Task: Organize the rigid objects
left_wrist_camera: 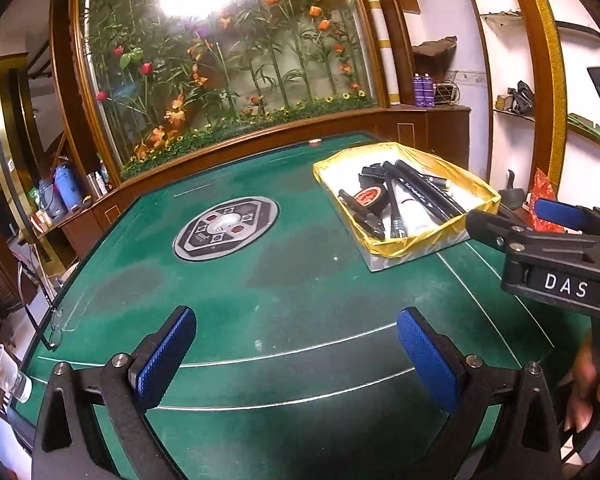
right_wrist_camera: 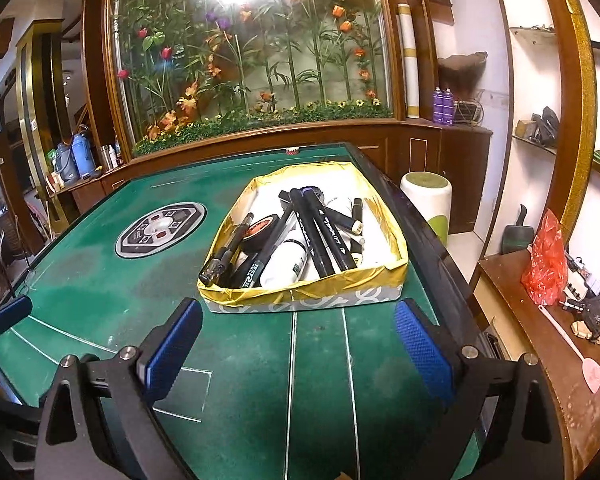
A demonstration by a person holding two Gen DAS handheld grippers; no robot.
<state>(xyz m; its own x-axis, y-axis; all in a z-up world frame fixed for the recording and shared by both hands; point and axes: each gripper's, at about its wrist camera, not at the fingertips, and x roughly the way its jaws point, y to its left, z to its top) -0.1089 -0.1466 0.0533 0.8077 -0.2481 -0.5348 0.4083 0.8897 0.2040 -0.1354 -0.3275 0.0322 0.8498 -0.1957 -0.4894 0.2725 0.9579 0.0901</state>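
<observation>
A gold-lined box (right_wrist_camera: 396, 276) sits on the green table, right of centre; it also shows in the left wrist view (left_wrist_camera: 384, 250). It holds several black markers (right_wrist_camera: 320, 232), a roll of black tape (right_wrist_camera: 260, 230) and a white bottle (right_wrist_camera: 284, 264). My right gripper (right_wrist_camera: 298, 344) is open and empty, just in front of the box. My left gripper (left_wrist_camera: 296, 352) is open and empty over bare felt, left of the box. The right gripper's body (left_wrist_camera: 556, 256) shows at the right edge of the left wrist view.
The green table (right_wrist_camera: 100, 280) has a round control panel (right_wrist_camera: 160, 230) at its centre. A pair of glasses (left_wrist_camera: 48, 320) lies at the left edge. A wooden side table with a red bag (right_wrist_camera: 546, 264) stands to the right. A white-green stool (right_wrist_camera: 428, 204) is behind the box.
</observation>
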